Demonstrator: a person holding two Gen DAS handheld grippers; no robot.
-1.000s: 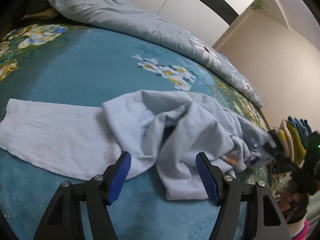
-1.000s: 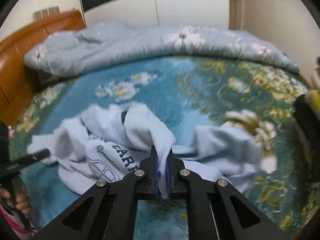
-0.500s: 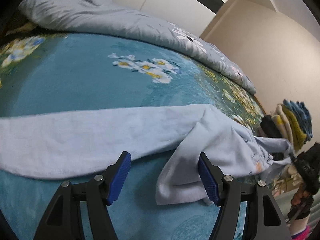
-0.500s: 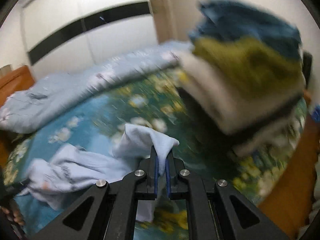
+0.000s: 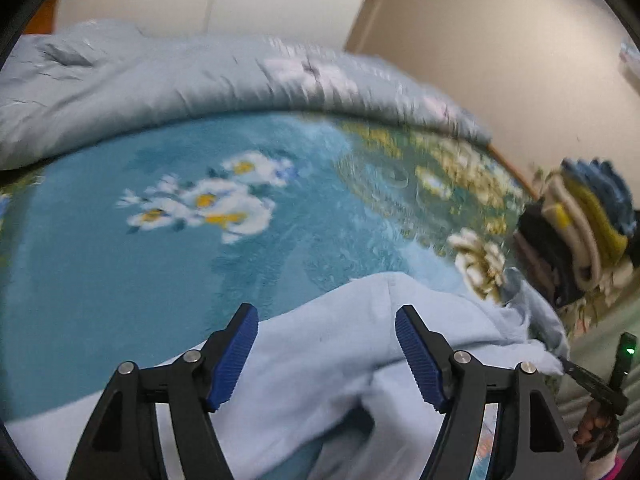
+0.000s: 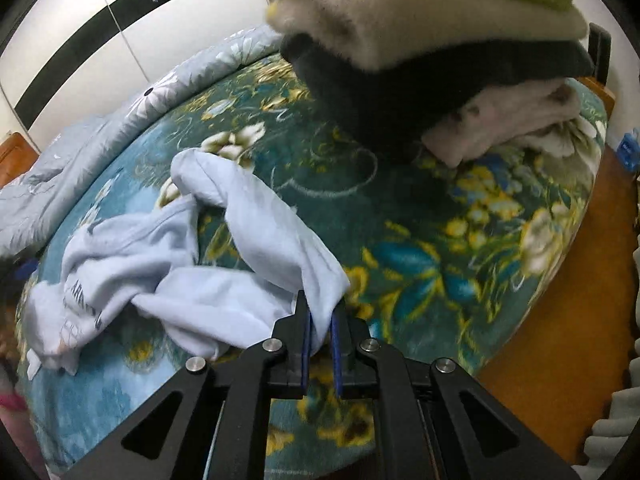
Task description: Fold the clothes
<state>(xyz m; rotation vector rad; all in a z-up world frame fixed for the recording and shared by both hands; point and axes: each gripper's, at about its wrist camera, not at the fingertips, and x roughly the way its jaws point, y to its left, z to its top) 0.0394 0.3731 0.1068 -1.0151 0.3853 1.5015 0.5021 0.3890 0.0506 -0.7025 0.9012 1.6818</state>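
1. Fabric sits pinched between the right gripper (image 6: 320, 322) and its nearly closed blue pads: a corner of the light blue garment (image 6: 256, 240).
2. Left gripper (image 5: 326, 354) stands wide, jaws opening, nothing clamped; the garment lies under and between its pads (image 5: 230, 364), not pressed.
3. Landmark is the stack of folded clothes (image 6: 432, 40) on the floral bedspread (image 6: 440, 240); the garment lies in front of it, bunched and twisted.
4. From the right gripper the cloth runs away as a rope-like band toward the crumpled printed body.
5. Long axis, I judge, runs between the two grippers; the left is nearer the loose end and should take it.
6. Grey duvet (image 5: 160, 92) lies beyond, well apart.
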